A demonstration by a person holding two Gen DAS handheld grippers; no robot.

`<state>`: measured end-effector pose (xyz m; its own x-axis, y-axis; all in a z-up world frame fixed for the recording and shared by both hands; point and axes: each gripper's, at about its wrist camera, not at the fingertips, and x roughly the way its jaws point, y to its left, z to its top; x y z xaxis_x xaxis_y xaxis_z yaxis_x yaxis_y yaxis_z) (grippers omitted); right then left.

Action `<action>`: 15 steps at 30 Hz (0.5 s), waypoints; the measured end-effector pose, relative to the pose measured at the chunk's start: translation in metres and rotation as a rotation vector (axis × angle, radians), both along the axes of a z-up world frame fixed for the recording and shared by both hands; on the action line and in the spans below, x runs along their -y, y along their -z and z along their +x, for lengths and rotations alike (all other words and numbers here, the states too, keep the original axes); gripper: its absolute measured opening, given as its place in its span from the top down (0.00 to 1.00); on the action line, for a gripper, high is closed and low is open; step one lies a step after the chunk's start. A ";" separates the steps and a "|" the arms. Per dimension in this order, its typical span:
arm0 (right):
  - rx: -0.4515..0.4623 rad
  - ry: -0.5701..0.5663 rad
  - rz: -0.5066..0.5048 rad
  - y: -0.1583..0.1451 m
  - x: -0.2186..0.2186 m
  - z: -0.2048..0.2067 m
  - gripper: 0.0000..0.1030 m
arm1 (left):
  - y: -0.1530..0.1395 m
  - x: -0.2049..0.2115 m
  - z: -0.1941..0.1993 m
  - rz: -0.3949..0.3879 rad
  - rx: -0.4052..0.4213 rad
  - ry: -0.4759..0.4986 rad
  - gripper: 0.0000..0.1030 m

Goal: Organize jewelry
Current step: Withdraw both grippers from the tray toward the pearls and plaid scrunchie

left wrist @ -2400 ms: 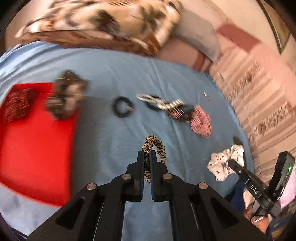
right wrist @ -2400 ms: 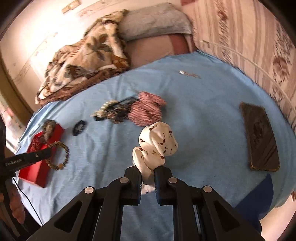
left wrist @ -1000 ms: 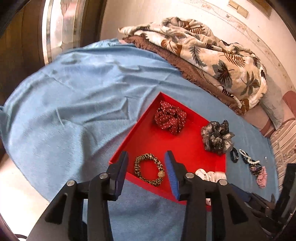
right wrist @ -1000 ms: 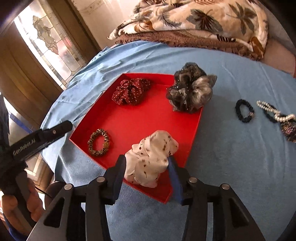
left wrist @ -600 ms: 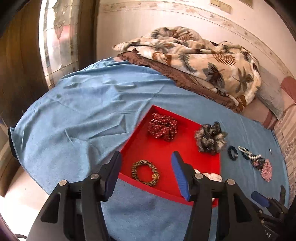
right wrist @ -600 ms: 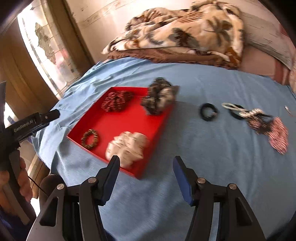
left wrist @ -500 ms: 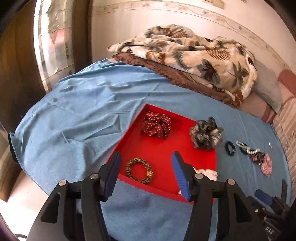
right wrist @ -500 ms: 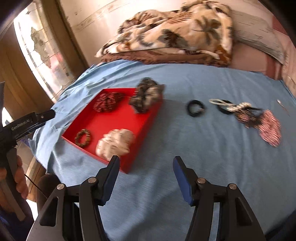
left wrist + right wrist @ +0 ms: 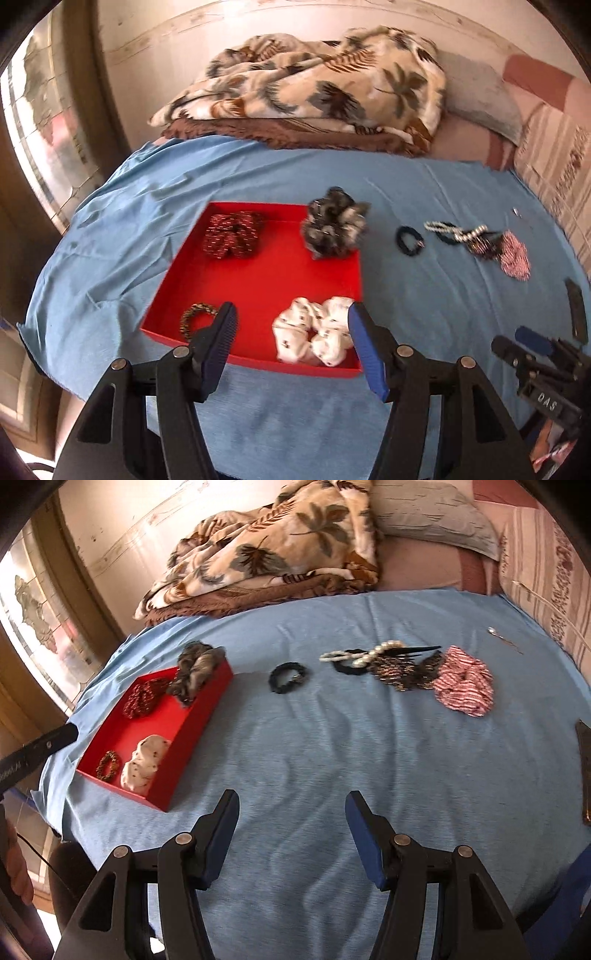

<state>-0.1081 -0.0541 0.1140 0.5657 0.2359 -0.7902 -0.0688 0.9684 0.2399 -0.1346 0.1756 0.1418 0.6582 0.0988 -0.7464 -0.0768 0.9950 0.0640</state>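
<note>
Two empty hand-held grippers hover over a blue bedsheet (image 9: 332, 746) with a red tray (image 9: 266, 280) of hair accessories.

Inside the tray, left to right: a leopard-print scrunchie (image 9: 195, 319) at the near left corner; a dark red dotted scrunchie (image 9: 232, 240) at the far left; a white spotted scrunchie (image 9: 314, 336) against the near rim; a grey scrunchie (image 9: 332, 225) draped over the far right corner; right of the tray on the sheet, a black hair tie (image 9: 288, 677), then a pearl string (image 9: 365, 653) tangled with dark pieces, then a red striped scrunchie (image 9: 465, 685) farthest from the tray; the left gripper (image 9: 291, 341) is spread wide above the tray's near rim, holding nothing; the right gripper (image 9: 291, 830) is spread wide over bare sheet right of the tray, holding nothing.
</note>
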 end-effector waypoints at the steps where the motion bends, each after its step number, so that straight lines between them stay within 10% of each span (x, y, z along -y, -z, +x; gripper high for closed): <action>1: 0.001 0.006 -0.001 0.000 0.003 0.000 0.37 | 0.000 0.003 0.000 0.005 -0.003 0.007 0.41; 15: 0.002 0.114 -0.002 0.006 0.057 -0.006 0.34 | 0.007 0.037 0.006 0.037 -0.050 0.074 0.38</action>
